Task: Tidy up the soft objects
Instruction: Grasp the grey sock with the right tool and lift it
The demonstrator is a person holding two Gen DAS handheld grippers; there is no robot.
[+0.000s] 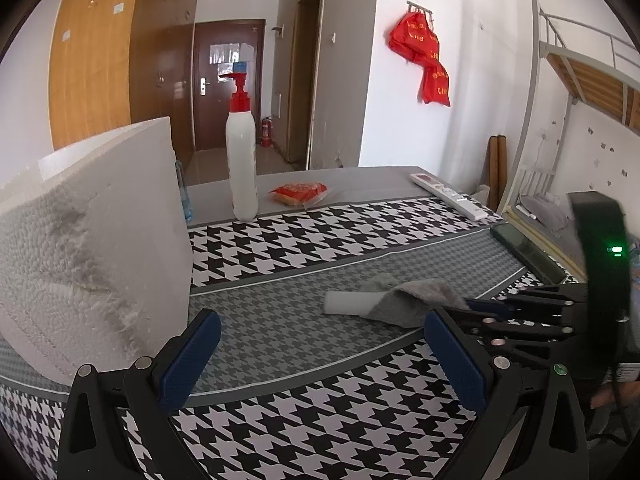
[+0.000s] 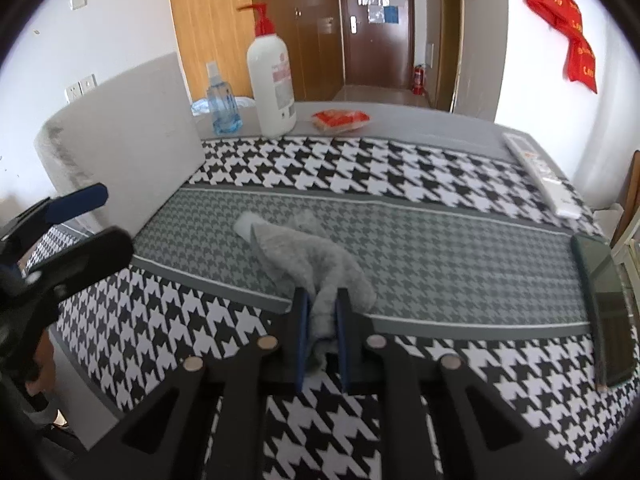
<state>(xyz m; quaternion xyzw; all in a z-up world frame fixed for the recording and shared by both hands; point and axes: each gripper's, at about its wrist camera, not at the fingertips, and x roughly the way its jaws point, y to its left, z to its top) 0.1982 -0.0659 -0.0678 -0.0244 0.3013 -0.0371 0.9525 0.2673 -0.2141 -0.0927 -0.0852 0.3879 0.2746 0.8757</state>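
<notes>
**Asker:** Grey fuzzy cloth (image 2: 304, 256) — where does it lie, and do you have it?

**Me:** It lies crumpled on the grey band that runs across the middle of the table (image 2: 440, 248), nearer the near edge than the far one. My right gripper (image 2: 322, 320) is clamped on its near end; the blue pads pinch a fold of the fabric between them. The rest of the cloth trails away from me, draped over a small white roll (image 2: 245, 225) at its far end.

**Asker:** And your other side?

**Me:** My left gripper (image 1: 320, 356) hangs above the near edge with its blue pads well apart and nothing between them. Just beside it, toward the left edge, stands a big white foam block (image 1: 92, 248).

**Asker:** So how much is done?

**Me:** Little, I judge. The cloth is grasped but looks neither folded nor put away; it is bunched, and most of it rests on the table. I see no basket or box meant to take it, so I cannot tell where it should end up. Lifting it, smoothing or folding it and setting it down tidily all seem left to do.

**Asker:** Anything in the way?

**Me:** Not close. A white pump bottle with a red top (image 2: 272, 80), a clear blue spray bottle (image 2: 223, 106) and a red snack packet (image 2: 340, 119) stand along the far edge; a white remote control (image 2: 540, 172) and a dark phone (image 2: 608, 304) lie along the right edge, well apart from the cloth.
</notes>
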